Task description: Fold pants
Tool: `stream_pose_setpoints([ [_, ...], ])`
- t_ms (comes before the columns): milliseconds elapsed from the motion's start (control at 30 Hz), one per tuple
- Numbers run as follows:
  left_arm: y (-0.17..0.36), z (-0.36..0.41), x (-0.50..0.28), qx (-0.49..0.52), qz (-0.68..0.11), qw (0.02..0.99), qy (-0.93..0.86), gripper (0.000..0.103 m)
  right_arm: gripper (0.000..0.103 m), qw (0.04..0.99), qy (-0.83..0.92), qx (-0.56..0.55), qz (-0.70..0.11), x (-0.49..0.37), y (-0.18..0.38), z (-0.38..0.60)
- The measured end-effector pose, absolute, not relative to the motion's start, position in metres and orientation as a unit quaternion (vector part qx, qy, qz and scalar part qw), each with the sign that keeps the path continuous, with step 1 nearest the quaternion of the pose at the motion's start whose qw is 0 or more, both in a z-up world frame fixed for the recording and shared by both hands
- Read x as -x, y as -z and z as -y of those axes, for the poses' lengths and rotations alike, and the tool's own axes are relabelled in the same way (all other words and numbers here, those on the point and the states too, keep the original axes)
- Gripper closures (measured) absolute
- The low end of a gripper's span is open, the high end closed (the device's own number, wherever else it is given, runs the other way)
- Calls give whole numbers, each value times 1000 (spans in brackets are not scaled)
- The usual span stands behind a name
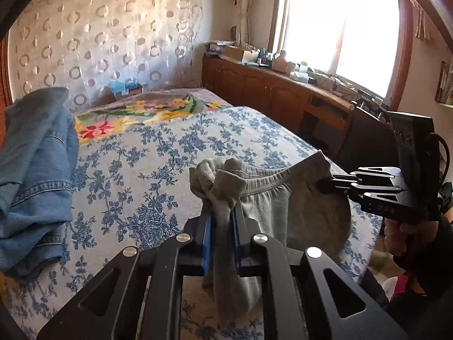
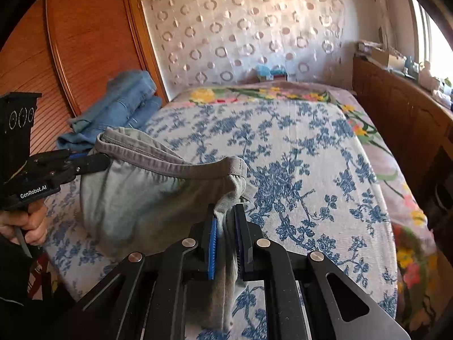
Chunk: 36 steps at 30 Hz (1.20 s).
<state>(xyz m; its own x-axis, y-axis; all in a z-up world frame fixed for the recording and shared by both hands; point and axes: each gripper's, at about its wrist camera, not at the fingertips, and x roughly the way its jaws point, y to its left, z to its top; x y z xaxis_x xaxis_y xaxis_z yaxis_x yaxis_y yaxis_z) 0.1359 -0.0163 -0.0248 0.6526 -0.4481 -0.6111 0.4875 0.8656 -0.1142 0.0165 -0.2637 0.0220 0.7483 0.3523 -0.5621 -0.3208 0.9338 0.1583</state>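
Grey pants [image 1: 297, 209] hang by their waistband between my two grippers, above the near edge of the bed. My left gripper [image 1: 222, 206] is shut on one bunched end of the waistband; it also shows in the right wrist view [image 2: 99, 160]. My right gripper [image 2: 226, 212] is shut on the other end of the waistband and shows in the left wrist view [image 1: 321, 185]. The pants [image 2: 136, 198] sag in a pouch below the stretched band. The legs hang down out of sight.
The bed [image 2: 297, 147] has a blue floral cover. Folded blue jeans [image 1: 34, 175] lie at its left side by the wooden headboard [image 2: 70, 56]. A wooden cabinet [image 1: 269, 90] with clutter runs along the right under the window.
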Motion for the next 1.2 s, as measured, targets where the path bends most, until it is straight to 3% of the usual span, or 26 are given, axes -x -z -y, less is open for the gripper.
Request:
stream_pose_setpoints([
  [633, -19, -2, -95, -40, -270, 936, 224, 91, 92, 950, -201, -10, -240, 8, -48, 253],
  [1200, -41, -42, -118, -51, -245, 956, 155, 91, 93, 949, -239, 38, -202, -70, -61, 216],
])
